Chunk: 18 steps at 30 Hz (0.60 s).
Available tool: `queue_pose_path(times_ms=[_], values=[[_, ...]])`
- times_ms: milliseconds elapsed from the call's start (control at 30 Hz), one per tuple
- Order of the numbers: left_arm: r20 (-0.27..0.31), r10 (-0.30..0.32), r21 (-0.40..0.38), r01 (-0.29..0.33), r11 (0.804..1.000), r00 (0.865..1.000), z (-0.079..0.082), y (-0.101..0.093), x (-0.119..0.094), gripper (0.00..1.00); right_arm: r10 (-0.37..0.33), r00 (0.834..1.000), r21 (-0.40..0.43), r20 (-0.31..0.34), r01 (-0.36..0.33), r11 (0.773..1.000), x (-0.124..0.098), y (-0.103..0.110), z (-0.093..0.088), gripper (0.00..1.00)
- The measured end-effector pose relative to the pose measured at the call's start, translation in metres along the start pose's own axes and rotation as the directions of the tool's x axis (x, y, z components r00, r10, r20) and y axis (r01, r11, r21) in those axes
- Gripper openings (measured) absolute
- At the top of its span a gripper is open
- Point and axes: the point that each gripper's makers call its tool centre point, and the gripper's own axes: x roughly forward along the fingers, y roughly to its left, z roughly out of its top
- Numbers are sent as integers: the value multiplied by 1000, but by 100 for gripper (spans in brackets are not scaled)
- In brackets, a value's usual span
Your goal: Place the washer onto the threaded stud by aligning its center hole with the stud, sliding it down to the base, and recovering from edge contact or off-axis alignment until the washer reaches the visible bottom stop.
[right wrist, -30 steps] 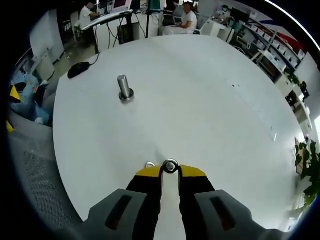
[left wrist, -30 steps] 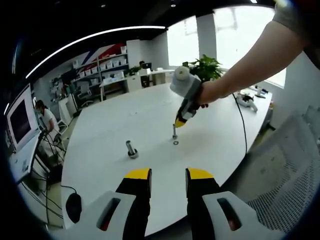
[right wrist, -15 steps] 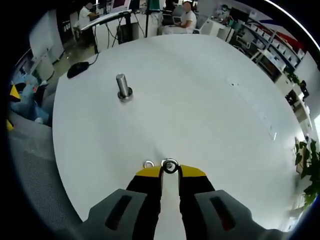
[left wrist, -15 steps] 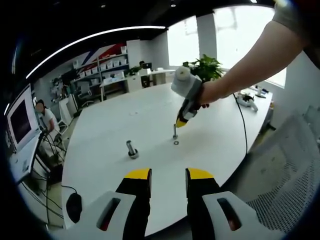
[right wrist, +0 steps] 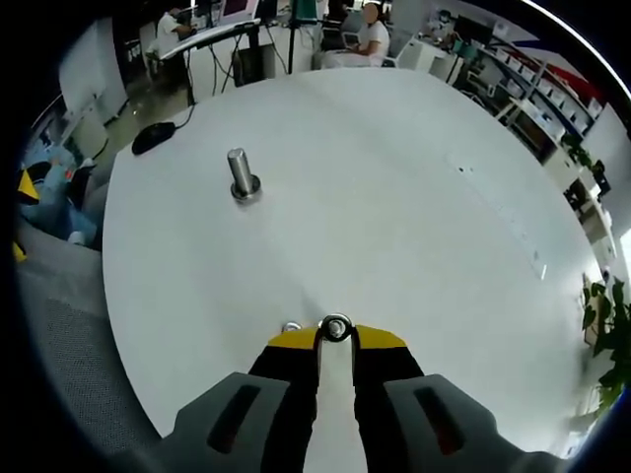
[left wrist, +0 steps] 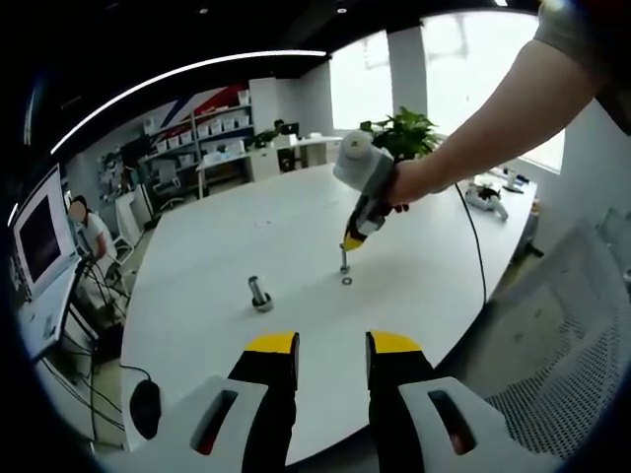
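The washer (right wrist: 335, 327) sits at my right gripper's (right wrist: 335, 335) closed tips, pinched by its rim so the hole stays free; the stud (right wrist: 240, 175) stands well apart on the table (right wrist: 394, 197). In the left gripper view, my left gripper (left wrist: 331, 347) waits narrowly open, holding nothing. I see no containers.

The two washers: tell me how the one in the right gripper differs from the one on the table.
The held washer is pinched between the right gripper tips; the loose washer lies on the white table, untouched. The held washer shows its full ring and center hole in the right gripper view; the loose washer is partly hidden behind the yellow jaw tip. Both look like small silver metal rings, far from the stud.
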Motion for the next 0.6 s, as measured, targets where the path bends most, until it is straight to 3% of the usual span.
queue_pose_path(times_ms=[600], values=[[-3, -3, -2, 3, 1000, 1000, 0, 0, 0, 25, 8, 1000, 6, -11, -8, 1000, 3, 2, -1, 14]])
